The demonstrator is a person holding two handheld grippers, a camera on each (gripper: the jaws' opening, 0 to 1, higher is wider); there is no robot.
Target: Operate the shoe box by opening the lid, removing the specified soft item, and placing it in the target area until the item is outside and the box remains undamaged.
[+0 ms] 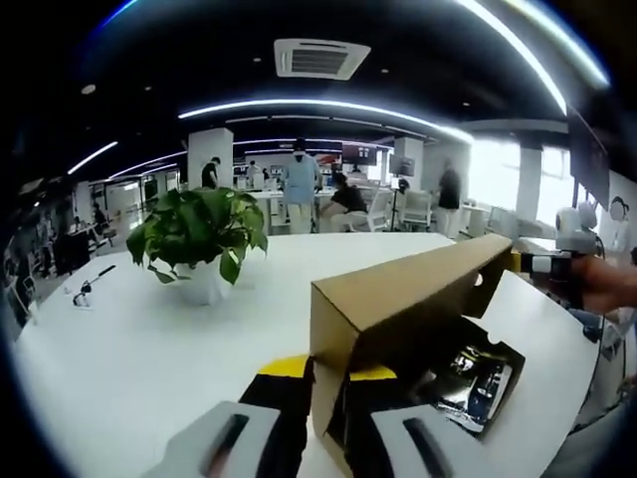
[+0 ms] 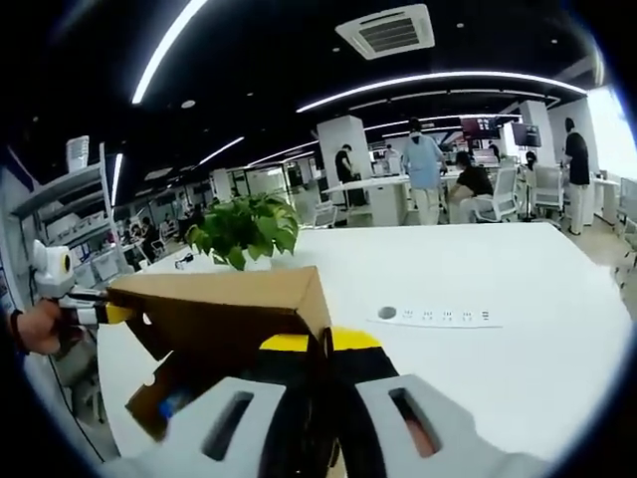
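plant: potted green plant [image 1: 199,234] sits off to the left on the white table [image 1: 119,339], well apart from the action, nothing to do with the job

left gripper: left gripper [image 1: 318,393] looks clamped on the near end of the lid, yellow tips right against the cardboard edge, so I'd call it grasping the lid. Its far side turns up in the right gripper view too, held by a hand [image 2: 35,324] at the box's left end

lid: the shoe box lid [image 1: 413,289] is swung up and tilted, held by an end in each gripper, so the opening step looks done or near enough

box: the shoe box [image 1: 468,373] lies open under the lid at the table's near edge, dark inside. No tears or crushed corners that I can spot

soft item: can't really pick it out. There's some dark stuff with a bit of blue [image 1: 483,383] down in the box, could be the item, could be packing, too murky to say. Either way nothing's been taken out yet as far as I can tell, so removal and placing are both left

right gripper: right gripper [image 2: 323,349] is pinched on the lid's other end, cardboard sandwiched between the yellow tips. It shows in the left gripper view at far right, partly cut off

power strip: flat white socket strip [image 2: 433,316] on the table to the right of the box

target area: no marked spot visible anywhere, so where the item goes is anyone's guess
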